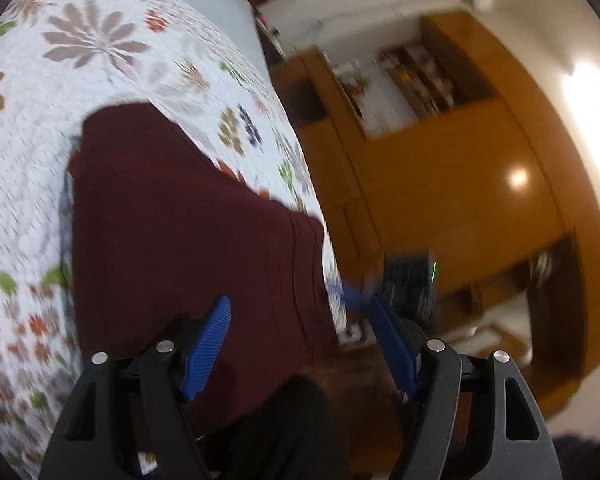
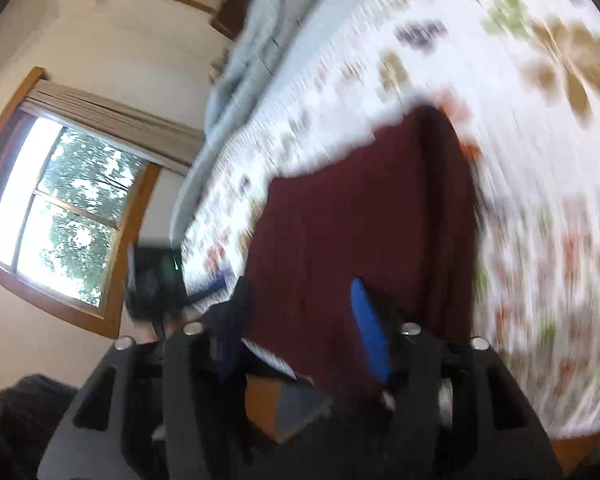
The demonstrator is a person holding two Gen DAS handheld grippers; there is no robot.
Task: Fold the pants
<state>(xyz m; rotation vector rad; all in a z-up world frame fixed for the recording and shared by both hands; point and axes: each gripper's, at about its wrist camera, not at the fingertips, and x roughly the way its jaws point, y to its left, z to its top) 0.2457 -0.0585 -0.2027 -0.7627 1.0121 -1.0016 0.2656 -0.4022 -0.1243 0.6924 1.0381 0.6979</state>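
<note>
Dark maroon pants (image 1: 172, 232) lie on a bed with a white floral quilt (image 1: 100, 40), reaching the bed's near edge. My left gripper (image 1: 300, 316) is open, its blue-padded fingers (image 1: 208, 344) spread over the pants' near end, nothing held. In the right wrist view the same pants (image 2: 372, 216) lie on the quilt (image 2: 540, 160). My right gripper (image 2: 304, 300) is open above their near edge, with one blue pad (image 2: 370, 332) showing. Both views are blurred by motion.
A wooden wardrobe with shelves (image 1: 440, 160) stands past the bed's edge. The other gripper (image 1: 412, 280) shows beside the bed. A window with a wooden frame (image 2: 68, 208) and a pale blue blanket (image 2: 260, 40) lie at the bed's far side.
</note>
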